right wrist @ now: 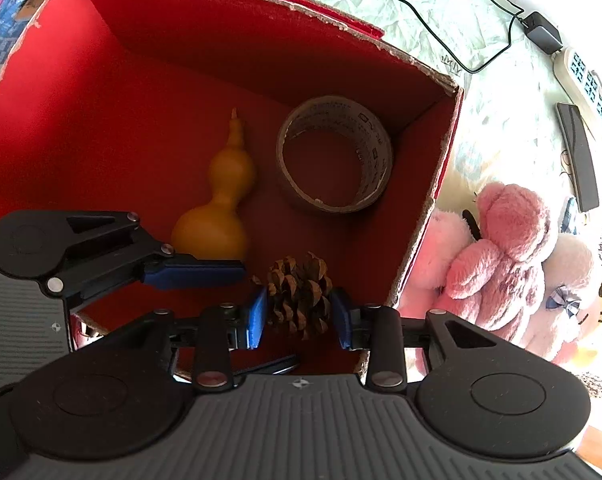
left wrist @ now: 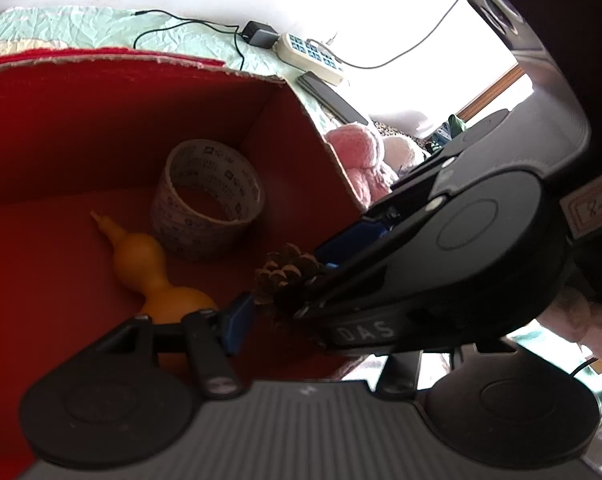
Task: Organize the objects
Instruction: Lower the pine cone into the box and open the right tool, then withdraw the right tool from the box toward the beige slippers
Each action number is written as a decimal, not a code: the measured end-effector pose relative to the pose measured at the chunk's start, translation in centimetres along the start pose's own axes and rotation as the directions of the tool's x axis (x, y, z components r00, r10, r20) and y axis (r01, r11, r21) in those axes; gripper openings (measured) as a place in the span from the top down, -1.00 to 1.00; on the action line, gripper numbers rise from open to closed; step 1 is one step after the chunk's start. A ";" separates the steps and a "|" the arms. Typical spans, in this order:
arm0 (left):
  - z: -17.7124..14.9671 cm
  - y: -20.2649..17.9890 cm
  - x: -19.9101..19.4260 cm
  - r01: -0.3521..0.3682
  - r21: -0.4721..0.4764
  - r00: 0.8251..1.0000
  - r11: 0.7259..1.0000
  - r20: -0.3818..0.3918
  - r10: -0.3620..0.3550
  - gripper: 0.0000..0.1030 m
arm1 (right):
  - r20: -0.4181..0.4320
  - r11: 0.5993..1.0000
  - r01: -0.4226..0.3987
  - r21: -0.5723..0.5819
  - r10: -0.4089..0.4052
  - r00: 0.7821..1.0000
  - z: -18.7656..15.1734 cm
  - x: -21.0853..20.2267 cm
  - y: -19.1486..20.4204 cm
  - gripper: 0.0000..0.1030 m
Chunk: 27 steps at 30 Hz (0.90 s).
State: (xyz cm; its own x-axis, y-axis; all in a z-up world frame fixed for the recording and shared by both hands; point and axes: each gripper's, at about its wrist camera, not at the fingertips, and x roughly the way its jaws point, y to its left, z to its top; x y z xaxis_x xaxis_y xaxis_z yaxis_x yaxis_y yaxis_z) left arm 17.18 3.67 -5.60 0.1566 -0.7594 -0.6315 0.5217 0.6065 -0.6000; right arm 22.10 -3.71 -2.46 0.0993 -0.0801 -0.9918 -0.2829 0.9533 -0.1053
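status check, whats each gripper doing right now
Right hand-held gripper closed around pine cone, inside red box. Left hand-held gripper alongside, state unclear. Gourd and tape roll close by.

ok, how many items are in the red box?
3: a gourd near the middle, a tape roll in the far right corner, a pinecone between the right gripper's fingers. Near corners hidden.

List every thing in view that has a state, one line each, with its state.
red box: open at the top, no lid on it
pine cone: inside the box, between the right gripper's pads
gourd: lying on its side on the box floor
tape roll: flat on the box floor, near the corner
right gripper: closed on the pine cone
left gripper: cannot tell
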 end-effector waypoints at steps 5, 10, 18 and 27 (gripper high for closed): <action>0.0 0.1 0.2 0.004 -0.001 1.000 1.000 -0.003 -0.004 -0.05 | 0.009 1.000 0.007 0.008 -0.007 1.000 0.4 0.3 0.0 0.28; 0.0 0.1 0.3 0.005 -0.007 1.000 1.000 -0.006 -0.005 -0.06 | 0.019 1.000 0.009 0.019 -0.009 1.000 0.7 0.4 -0.2 0.27; 0.0 -0.1 0.3 0.011 -0.010 1.000 1.000 -0.003 -0.011 -0.15 | 0.044 0.999 -0.017 0.039 0.015 0.999 0.8 0.5 -0.7 0.23; 0.0 -0.8 -0.1 -0.006 0.010 1.000 1.000 0.011 0.006 -0.19 | 0.079 0.999 -0.024 0.046 0.021 0.997 0.5 0.3 -1.0 0.24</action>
State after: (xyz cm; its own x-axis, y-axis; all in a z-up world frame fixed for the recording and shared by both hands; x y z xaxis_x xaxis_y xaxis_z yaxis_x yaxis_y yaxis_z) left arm 16.79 3.23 -5.07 0.1688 -0.7582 -0.6298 0.5287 0.6089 -0.5914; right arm 22.84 -4.50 -2.58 0.1687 -0.0370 -0.9850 -0.2409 0.9675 -0.0776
